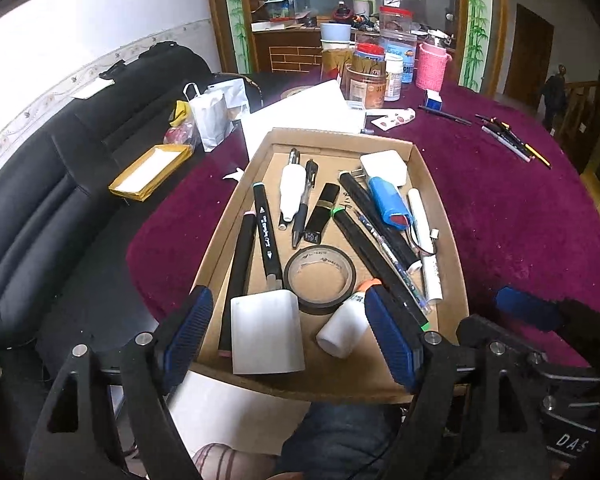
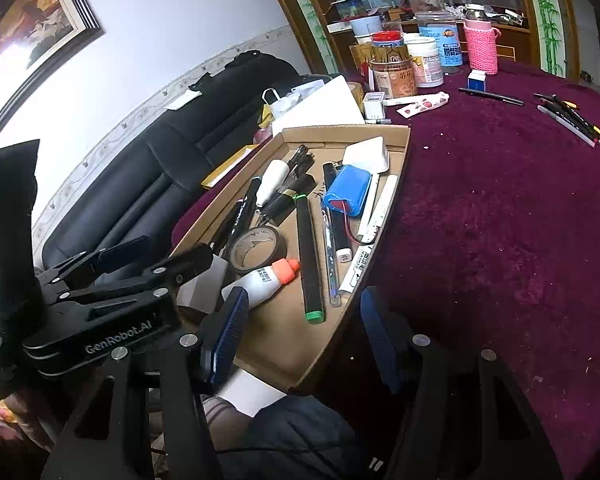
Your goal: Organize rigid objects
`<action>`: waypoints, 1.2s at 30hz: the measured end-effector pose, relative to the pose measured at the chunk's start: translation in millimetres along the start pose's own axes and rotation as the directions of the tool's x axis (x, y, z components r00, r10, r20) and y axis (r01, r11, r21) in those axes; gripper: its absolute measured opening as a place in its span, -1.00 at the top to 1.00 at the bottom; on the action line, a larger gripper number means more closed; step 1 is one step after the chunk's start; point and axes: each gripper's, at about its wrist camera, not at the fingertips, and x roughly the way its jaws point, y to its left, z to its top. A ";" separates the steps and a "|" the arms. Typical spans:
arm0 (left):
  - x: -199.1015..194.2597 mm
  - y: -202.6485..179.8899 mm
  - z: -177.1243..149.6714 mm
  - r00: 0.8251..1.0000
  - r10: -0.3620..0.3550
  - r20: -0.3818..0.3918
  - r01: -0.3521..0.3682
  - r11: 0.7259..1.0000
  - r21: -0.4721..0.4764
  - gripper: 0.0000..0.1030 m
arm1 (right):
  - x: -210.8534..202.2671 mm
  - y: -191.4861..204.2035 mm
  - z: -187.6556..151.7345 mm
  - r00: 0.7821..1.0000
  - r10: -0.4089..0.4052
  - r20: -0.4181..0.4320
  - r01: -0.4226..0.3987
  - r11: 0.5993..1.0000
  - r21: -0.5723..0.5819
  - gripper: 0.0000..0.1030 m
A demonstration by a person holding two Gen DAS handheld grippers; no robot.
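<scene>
A shallow cardboard tray (image 1: 446, 216) (image 2: 328, 340) on the purple cloth holds several rigid items: black markers (image 1: 266, 232), a tape roll (image 1: 320, 276) (image 2: 256, 248), a blue battery pack (image 1: 390, 204) (image 2: 348, 192), a white glue bottle with an orange cap (image 1: 344, 328) (image 2: 260, 280), a white block (image 1: 266, 332) and a white charger (image 1: 384, 168). My left gripper (image 1: 290, 344) is open and empty over the tray's near end, around the white block and glue bottle without touching. My right gripper (image 2: 304, 336) is open and empty at the tray's near right corner.
Loose pens (image 1: 512, 140) (image 2: 568, 116) lie on the cloth at the far right. Jars, a pink holder (image 1: 432, 66) and a small blue box (image 1: 434, 100) stand at the back. A black sofa (image 1: 40, 208) with bags is to the left. White paper (image 1: 304, 112) lies behind the tray.
</scene>
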 end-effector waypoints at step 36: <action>2.5 30.9 -3.8 0.999 0.033 0.035 -0.031 0.999 -0.040 -0.53 | 14.2 25.7 7.1 1.000 -0.015 -0.004 0.015 0.999 -0.041 -0.05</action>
